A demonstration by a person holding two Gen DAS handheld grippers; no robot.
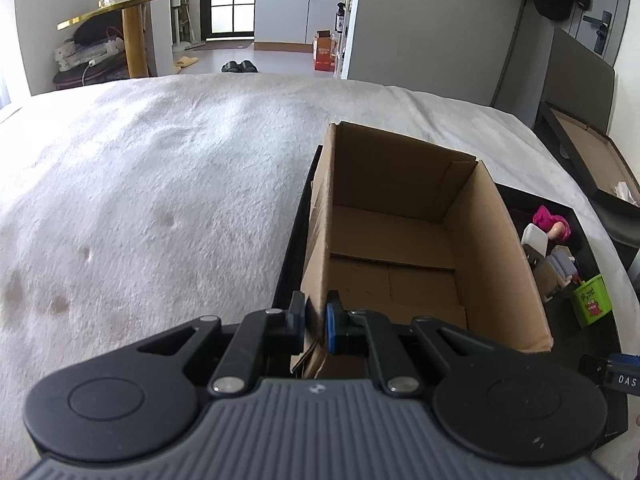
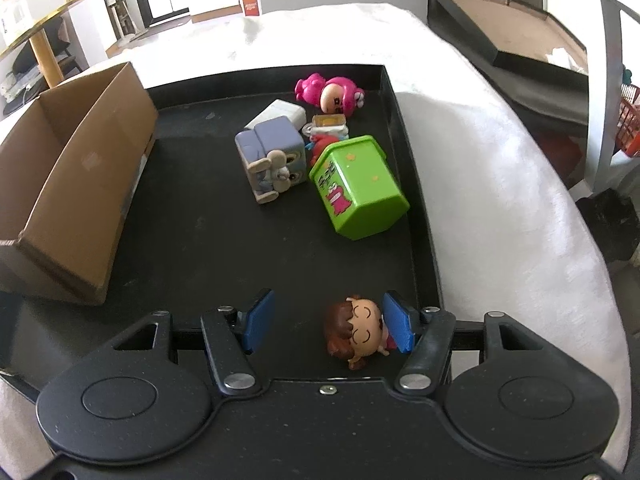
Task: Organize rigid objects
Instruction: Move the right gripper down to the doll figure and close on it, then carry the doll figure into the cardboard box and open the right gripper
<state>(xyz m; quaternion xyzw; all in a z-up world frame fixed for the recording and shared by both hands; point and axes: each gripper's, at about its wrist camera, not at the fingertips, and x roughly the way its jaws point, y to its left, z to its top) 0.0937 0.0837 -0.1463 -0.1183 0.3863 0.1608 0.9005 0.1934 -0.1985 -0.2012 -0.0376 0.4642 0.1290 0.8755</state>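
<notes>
An empty cardboard box (image 1: 400, 248) stands at the left end of a black tray (image 2: 224, 240); it also shows in the right wrist view (image 2: 68, 184). My left gripper (image 1: 316, 322) is shut on the box's near left wall. My right gripper (image 2: 328, 326) is open over the tray's near right part, with a brown-haired girl figure (image 2: 356, 334) lying between the fingers against the right pad. Further off lie a green toy bin (image 2: 358, 186), a grey-blue block figure (image 2: 272, 156), a pink figure (image 2: 330, 94), a white box (image 2: 280, 114) and a small red-and-yellow toy (image 2: 326, 130).
The tray rests on a white fluffy bed cover (image 1: 152, 184). A dark open box (image 2: 508, 36) stands beyond the bed's right edge. A gold-edged table (image 1: 128, 12) and white cabinets (image 1: 296, 12) are far back in the room.
</notes>
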